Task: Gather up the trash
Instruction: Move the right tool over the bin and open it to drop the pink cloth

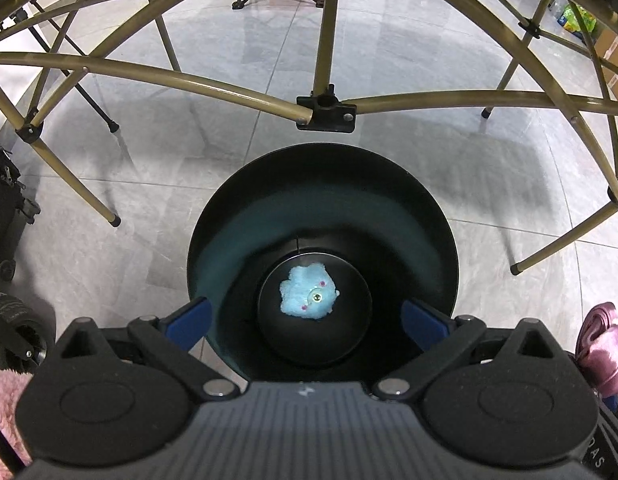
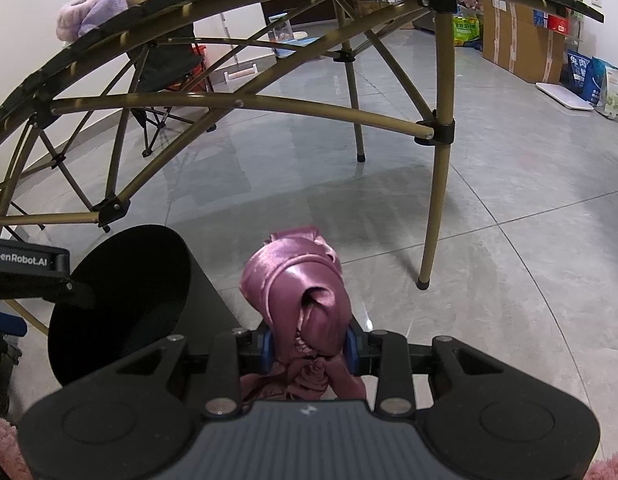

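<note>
Blue fluffy scrap (image 1: pixel 307 291), one, in bin (image 1: pixel 429 216)

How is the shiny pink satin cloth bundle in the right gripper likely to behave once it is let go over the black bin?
The shiny pink satin cloth bundle looks floppy: it folds and droops past the right gripper. Its glossy sheen suggests it is slippery. Being bunched thin fabric, it is probably light and may unfurl falling into the black round bin.

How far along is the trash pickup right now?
Done: a blue fluffy scrap lies at the bottom of the black bin, under the left gripper, whose jaws stand open and empty. In hand: the right gripper is clamped on a pink satin bundle. Left: dropping that bundle into the bin beside it.
</note>
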`<state>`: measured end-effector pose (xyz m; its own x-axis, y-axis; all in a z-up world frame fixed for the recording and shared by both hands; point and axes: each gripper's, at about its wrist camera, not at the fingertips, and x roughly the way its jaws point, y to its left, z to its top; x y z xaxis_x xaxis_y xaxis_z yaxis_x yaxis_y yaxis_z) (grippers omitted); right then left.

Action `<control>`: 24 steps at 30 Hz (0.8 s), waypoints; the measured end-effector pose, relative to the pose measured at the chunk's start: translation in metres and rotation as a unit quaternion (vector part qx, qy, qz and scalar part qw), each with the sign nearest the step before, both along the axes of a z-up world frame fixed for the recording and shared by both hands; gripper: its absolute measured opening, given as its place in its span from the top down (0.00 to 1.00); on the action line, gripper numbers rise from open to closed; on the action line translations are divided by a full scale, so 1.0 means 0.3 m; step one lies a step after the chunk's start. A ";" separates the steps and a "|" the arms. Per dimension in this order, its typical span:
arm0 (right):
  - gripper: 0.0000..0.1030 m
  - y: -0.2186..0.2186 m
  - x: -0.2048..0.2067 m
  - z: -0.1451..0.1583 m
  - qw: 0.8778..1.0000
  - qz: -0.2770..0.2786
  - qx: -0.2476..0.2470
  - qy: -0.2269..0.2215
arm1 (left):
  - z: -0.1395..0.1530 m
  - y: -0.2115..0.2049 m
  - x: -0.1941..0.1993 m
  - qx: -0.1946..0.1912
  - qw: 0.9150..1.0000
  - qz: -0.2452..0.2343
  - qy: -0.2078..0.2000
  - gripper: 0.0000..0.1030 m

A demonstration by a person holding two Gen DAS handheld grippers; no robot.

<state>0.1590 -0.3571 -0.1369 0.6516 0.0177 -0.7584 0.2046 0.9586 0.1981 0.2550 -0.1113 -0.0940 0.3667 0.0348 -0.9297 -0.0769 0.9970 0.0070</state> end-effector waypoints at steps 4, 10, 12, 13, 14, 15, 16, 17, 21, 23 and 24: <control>0.69 0.010 -0.004 0.011 1.000 0.005 0.000 -0.004 | 0.009 0.026 -0.018 0.000 1.000 -0.001 -0.010 0.00; 0.69 0.052 -0.002 0.045 1.000 0.016 0.001 -0.010 | 0.031 0.077 -0.046 -0.002 1.000 0.000 -0.024 0.00; 0.69 0.072 -0.002 0.060 1.000 0.023 0.003 -0.014 | 0.042 0.094 -0.062 -0.002 0.999 -0.001 -0.032 0.00; 0.69 0.084 -0.002 0.069 0.999 0.027 0.002 -0.017 | 0.047 0.103 -0.071 -0.002 0.999 -0.002 -0.036 0.00; 0.69 0.095 -0.002 0.078 0.999 0.030 0.001 -0.020 | 0.053 0.113 -0.078 -0.001 0.999 -0.002 -0.040 0.00; 0.69 0.108 -0.001 0.087 0.999 0.035 0.000 -0.023 | 0.057 0.122 -0.086 -0.001 0.999 -0.002 -0.045 0.00; 0.69 0.121 -0.001 0.095 0.999 0.039 0.000 -0.026 | 0.063 0.133 -0.093 -0.001 0.999 -0.002 -0.048 0.00; 0.69 0.132 0.001 0.103 0.999 0.042 -0.001 -0.028 | 0.068 0.147 -0.100 0.000 0.999 -0.001 -0.053 0.00; 0.69 0.186 0.013 0.128 0.998 0.058 -0.009 -0.036 | 0.085 0.197 -0.124 -0.008 0.998 0.003 -0.063 0.00; 0.69 0.208 0.019 0.136 0.997 0.065 -0.012 -0.038 | 0.092 0.218 -0.135 -0.008 0.998 0.006 -0.068 0.00; 0.69 0.220 0.022 0.139 0.997 0.067 -0.014 -0.038 | 0.095 0.229 -0.140 -0.010 0.997 0.008 -0.070 0.00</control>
<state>0.1656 -0.2912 -0.0953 0.7009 0.0883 -0.7077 0.0590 0.9817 0.1809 0.2129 -0.0427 -0.0654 0.4924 0.0239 -0.8700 -0.0923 0.9954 -0.0249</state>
